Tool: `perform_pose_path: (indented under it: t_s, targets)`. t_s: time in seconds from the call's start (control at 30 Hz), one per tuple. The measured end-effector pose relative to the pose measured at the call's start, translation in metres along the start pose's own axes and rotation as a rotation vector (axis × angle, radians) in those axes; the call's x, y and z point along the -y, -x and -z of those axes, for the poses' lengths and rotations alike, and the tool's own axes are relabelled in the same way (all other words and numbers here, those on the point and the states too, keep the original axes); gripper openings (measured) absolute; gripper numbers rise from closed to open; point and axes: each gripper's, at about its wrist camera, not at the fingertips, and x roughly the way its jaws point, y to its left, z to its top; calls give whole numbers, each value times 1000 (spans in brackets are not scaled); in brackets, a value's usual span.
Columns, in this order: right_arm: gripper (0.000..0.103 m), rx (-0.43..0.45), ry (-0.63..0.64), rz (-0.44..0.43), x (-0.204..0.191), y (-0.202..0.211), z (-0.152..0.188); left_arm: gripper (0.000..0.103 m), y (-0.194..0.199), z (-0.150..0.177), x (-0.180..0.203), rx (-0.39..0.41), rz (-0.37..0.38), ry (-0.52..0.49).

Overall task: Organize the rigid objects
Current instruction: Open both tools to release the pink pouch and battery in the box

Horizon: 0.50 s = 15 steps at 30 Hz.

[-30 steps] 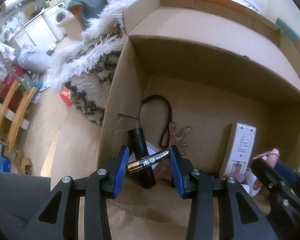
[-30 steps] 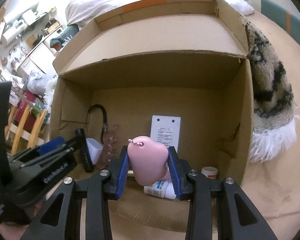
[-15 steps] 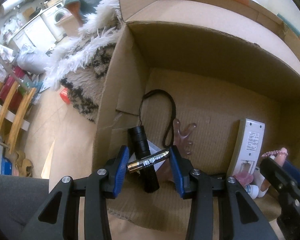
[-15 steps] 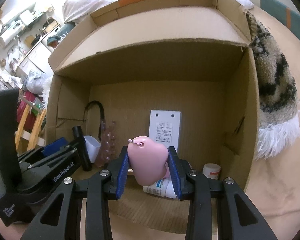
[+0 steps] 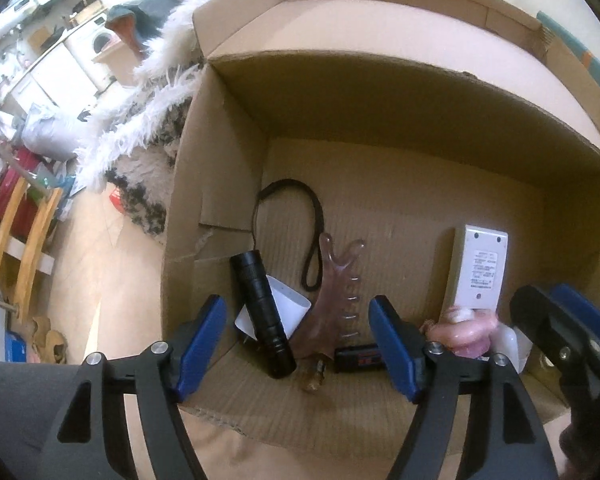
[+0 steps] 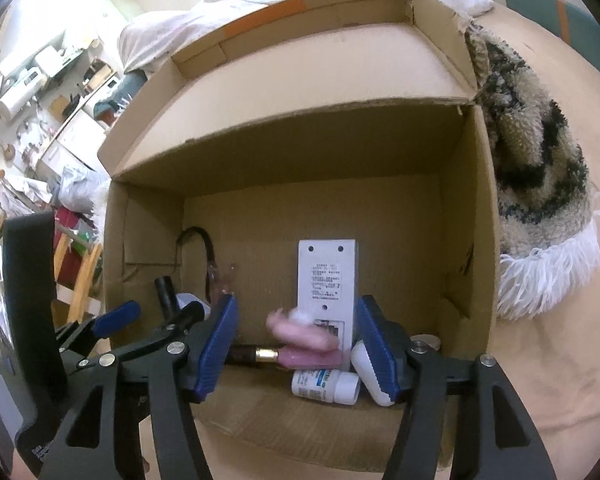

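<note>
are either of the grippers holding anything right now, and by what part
Nothing is held. The left gripper and the right gripper are both open over the cardboard box; the pink item is blurred between the right fingers, untouched.

The left gripper [image 5: 298, 344] hangs with its blue-padded jaws spread wide apart and nothing between them. Just to its right, the right gripper [image 6: 296, 346] is likewise spread wide and holds nothing. Both point forward and slightly downward, side by side.

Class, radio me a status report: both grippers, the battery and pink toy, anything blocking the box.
Left gripper open, empty. Right gripper open, empty. Battery on box floor; pink toy blurred beside remote. Box opening unobstructed.
</note>
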Motion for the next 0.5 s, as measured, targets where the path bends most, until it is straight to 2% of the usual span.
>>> perform_pose_path:
  t_s: [0.13, 0.2, 0.37, 0.5]
  targets:
    - [82, 32, -8, 14, 3, 6, -1, 71, 4, -3, -4, -1, 3, 16]
    - [94, 42, -8, 18, 4, 8, -1, 71, 8, -3, -8, 0, 19, 28]
    - [98, 69, -21, 4, 5, 15, 3, 71, 21, -2, -16, 22, 48, 10]
    - [103, 109, -2, 10, -3, 27, 9, 71, 44, 1, -25, 82, 68, -45]
